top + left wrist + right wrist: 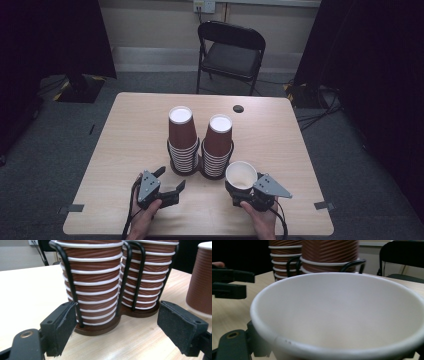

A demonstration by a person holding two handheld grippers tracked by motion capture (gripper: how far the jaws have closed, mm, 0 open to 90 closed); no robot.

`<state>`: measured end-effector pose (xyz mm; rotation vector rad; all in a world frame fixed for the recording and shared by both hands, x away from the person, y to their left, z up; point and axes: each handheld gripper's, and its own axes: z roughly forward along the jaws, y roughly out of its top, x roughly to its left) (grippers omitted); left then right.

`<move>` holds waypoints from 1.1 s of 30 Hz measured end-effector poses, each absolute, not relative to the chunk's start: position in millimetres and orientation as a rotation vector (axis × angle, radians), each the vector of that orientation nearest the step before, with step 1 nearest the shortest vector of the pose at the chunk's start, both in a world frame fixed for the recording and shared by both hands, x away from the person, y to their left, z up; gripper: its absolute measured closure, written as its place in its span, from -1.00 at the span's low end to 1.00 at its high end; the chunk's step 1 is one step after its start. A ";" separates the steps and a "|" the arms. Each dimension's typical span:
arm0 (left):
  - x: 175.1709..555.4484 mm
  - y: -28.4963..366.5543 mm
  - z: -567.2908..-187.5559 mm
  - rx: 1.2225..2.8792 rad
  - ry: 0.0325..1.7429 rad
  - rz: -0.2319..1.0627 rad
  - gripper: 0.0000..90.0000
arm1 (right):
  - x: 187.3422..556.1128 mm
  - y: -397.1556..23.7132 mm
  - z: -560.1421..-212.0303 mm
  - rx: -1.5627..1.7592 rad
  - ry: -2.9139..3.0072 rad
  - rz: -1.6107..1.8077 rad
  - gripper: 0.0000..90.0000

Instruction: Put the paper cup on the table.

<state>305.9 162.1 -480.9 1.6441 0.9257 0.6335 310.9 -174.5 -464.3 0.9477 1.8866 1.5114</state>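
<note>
Two stacks of upturned brown paper cups, left stack [182, 137] and right stack [217, 145], stand in a black wire holder [200, 172] at the table's middle. My left gripper [171, 178] lies just in front of the left stack, open, with nothing between its pads. In the left gripper view the jaws stand wide before the left stack [92, 282] and the holder's brown base [100, 328]. My right gripper [243, 194] is shut on a single upright paper cup [241, 175], white inside, close to the right stack. That cup [337, 315] hides most of the right gripper's jaws.
The wooden table [130, 130] has a round cable hole [238, 108] at the back and tape marks near its front corners [76, 208]. A black folding chair [231, 50] stands beyond the table. Dark curtains hang on both sides.
</note>
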 end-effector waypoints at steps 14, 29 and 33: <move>306.1 164.5 -492.4 1.592 0.942 0.716 -0.65 | 340.6 -196.9 -455.6 1.044 1.785 1.498 -0.73; 294.9 162.9 -497.7 1.562 0.888 0.785 -0.65 | 379.7 -213.1 -452.4 1.108 1.710 1.454 -0.73; 292.8 165.1 -498.5 1.530 0.881 0.787 -0.65 | 391.5 -215.0 -458.8 1.141 1.707 1.446 -0.73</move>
